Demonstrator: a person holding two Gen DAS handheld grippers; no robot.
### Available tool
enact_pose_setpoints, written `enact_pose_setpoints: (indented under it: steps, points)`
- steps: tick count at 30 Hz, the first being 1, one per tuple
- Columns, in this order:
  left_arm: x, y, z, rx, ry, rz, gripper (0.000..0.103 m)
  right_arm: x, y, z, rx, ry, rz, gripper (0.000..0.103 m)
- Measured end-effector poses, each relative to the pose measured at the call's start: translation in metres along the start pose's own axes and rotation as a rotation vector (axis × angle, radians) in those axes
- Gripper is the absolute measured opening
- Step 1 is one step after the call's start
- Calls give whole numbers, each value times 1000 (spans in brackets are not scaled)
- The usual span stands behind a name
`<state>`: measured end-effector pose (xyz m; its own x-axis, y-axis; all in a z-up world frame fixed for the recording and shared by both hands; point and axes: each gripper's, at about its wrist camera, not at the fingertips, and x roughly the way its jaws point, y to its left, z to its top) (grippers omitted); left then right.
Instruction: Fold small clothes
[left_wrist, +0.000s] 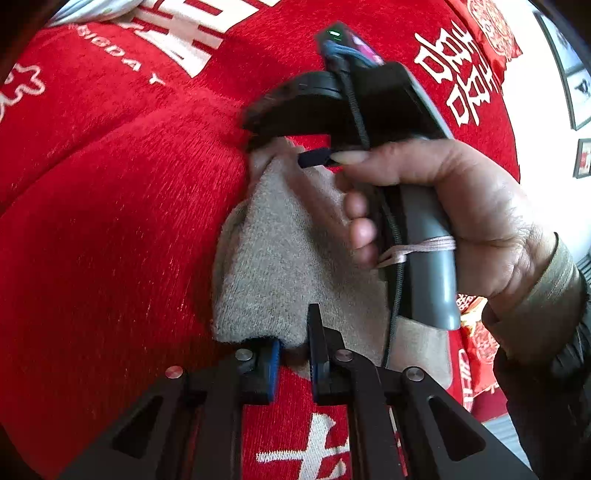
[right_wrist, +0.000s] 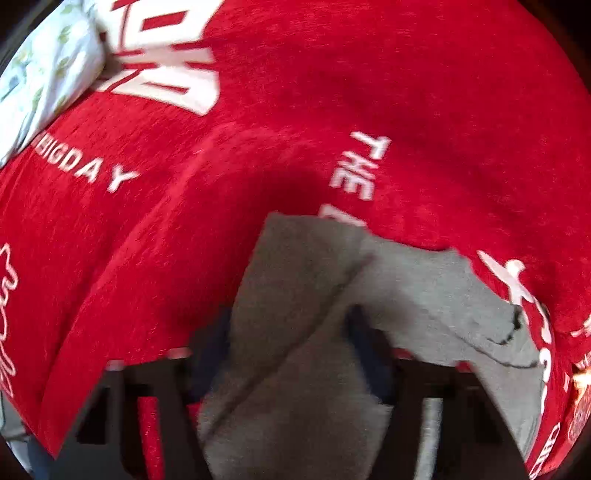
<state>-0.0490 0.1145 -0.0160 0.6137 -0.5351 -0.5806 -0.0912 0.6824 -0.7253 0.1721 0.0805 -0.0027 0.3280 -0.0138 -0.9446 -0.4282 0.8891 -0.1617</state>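
the small grey fleece garment (left_wrist: 280, 258) is pinched at its near edge by the left gripper (left_wrist: 293, 354); its far part is clasped by the right gripper (right_wrist: 291, 354), the fold over the red plush blanket (left_wrist: 110, 221) judged unfinished.

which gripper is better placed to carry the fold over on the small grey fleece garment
Right: the right gripper has the small grey fleece garment between its fingers, while the left gripper pins the near edge on the red blanket.

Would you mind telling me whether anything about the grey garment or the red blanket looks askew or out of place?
The grey garment lies crumpled rather than flat on the red blanket, with a diagonal crease across it and one edge ragged and uneven. Nothing looks spilled or damaged.
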Motion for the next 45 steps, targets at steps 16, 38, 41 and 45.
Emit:
enact_pose_setpoints:
  steps: [16,38,41,45]
  points:
    - [-36,10,0,-52,-116,-77,102,-48,-95,-32,246,-217,414,22]
    - [-13,-97,14,308,-98,208,15,-54,-148,-48,423,-185,593,22]
    - [-7,-121,4,376,-92,227,15,-60,-159,-45,449,-155,619,22]
    - [4,-136,-6,402,-59,219,15,-68,-166,-41,444,-116,611,22]
